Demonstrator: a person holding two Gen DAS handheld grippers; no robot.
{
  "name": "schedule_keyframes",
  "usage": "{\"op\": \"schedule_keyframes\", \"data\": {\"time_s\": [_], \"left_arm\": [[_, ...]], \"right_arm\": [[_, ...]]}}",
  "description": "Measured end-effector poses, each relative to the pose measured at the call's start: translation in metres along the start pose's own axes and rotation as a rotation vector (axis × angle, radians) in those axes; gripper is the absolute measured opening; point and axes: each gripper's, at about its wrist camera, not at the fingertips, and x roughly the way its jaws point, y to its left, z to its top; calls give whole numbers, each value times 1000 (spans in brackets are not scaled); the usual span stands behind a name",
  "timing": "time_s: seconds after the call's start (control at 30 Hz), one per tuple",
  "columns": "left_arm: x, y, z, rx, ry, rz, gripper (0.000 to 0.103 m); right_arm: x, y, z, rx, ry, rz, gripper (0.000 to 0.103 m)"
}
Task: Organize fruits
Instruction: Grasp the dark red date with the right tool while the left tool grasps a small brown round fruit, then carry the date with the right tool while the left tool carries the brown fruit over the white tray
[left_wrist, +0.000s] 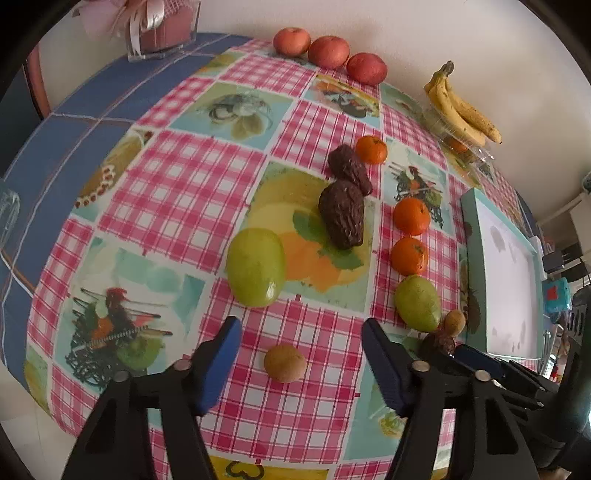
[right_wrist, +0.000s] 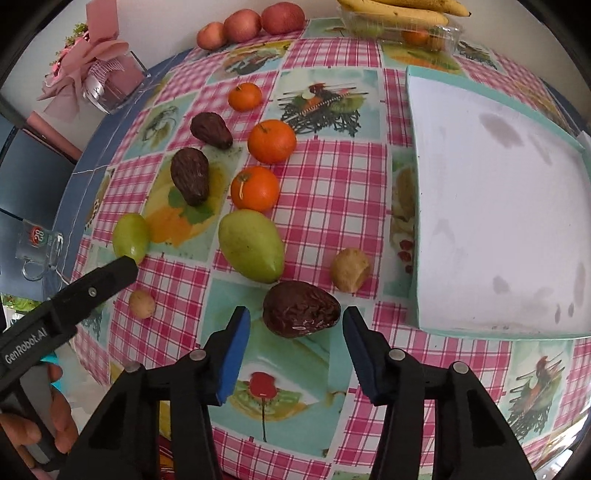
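My left gripper is open and points down at the tablecloth, with a small brown kiwi lying between its blue pads, untouched. My right gripper straddles a wrinkled dark avocado. A thin gap shows on each side, so its pads are not pressing. Beyond lie a green mango, a second green mango, two more dark avocados, three tangerines and a pale kiwi. In the right wrist view, one left gripper finger hangs above the small kiwi.
A white tray with a teal rim lies at the right. Three red apples and bananas on a clear plastic box line the far wall. A pink gift box and a glass mug stand at the left edge.
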Motion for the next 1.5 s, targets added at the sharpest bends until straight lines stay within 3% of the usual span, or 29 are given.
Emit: {"op": "schedule_keyframes", "data": {"time_s": [0.13, 0.47, 0.83, 1.37, 1.5], "left_arm": [[8, 1, -6, -6, 40, -21, 50], [15, 6, -9, -12, 96, -15, 28], [2, -4, -10, 21, 41, 0, 28], [-23, -20, -6, 57, -30, 12, 28], [-26, -31, -1, 69, -39, 3, 28]], "right_arm": [[1, 0, 0, 6, 3, 3, 50], [3, -1, 0, 10, 0, 1, 46], [-5, -4, -3, 25, -16, 23, 45], [-36, -9, -3, 51, -116, 97, 45], [-47, -23, 3, 88, -158, 68, 45]]}}
